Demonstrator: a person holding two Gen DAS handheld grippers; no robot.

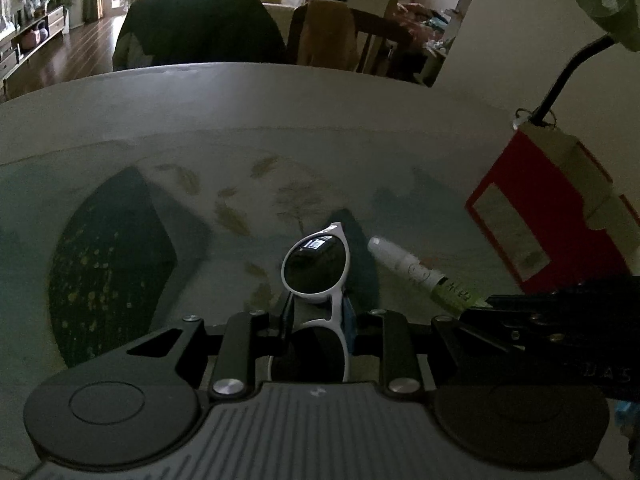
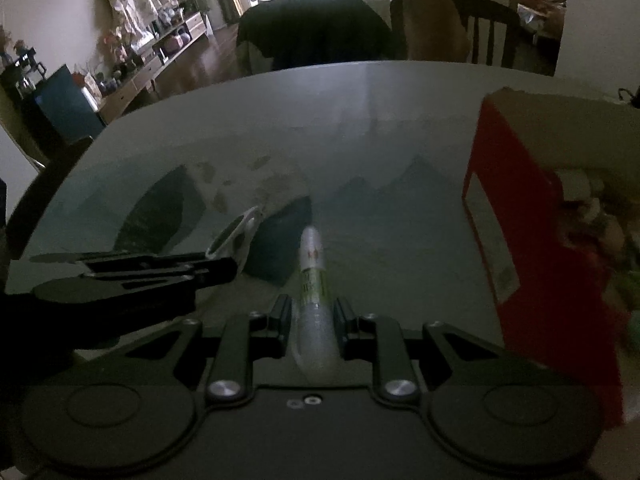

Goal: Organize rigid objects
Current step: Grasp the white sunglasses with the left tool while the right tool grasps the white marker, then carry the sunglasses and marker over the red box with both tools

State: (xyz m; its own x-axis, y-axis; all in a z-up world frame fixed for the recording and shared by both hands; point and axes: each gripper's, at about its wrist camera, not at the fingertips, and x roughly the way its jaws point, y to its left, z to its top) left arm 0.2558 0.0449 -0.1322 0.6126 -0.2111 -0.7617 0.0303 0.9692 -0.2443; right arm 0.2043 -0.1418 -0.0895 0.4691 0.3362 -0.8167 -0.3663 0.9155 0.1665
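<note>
White-framed sunglasses (image 1: 314,266) with dark lenses stick up between the fingers of my left gripper (image 1: 318,312), which is shut on the frame near the bridge. In the right wrist view the sunglasses (image 2: 236,236) show edge-on at the tip of the left gripper (image 2: 224,270). A small clear bottle (image 2: 314,264) with a white cap and a green label points forward from my right gripper (image 2: 314,312), which is shut on its body. From the left wrist view, the bottle (image 1: 416,272) lies just right of the sunglasses, with the right gripper (image 1: 476,308) behind it.
An open red box (image 2: 520,240) stands at the right with several items inside; it is also in the left wrist view (image 1: 532,208). A gooseneck lamp (image 1: 608,4) rises behind it. The table (image 1: 280,120) has a printed cover. Two chairs (image 1: 200,32) stand at its far edge.
</note>
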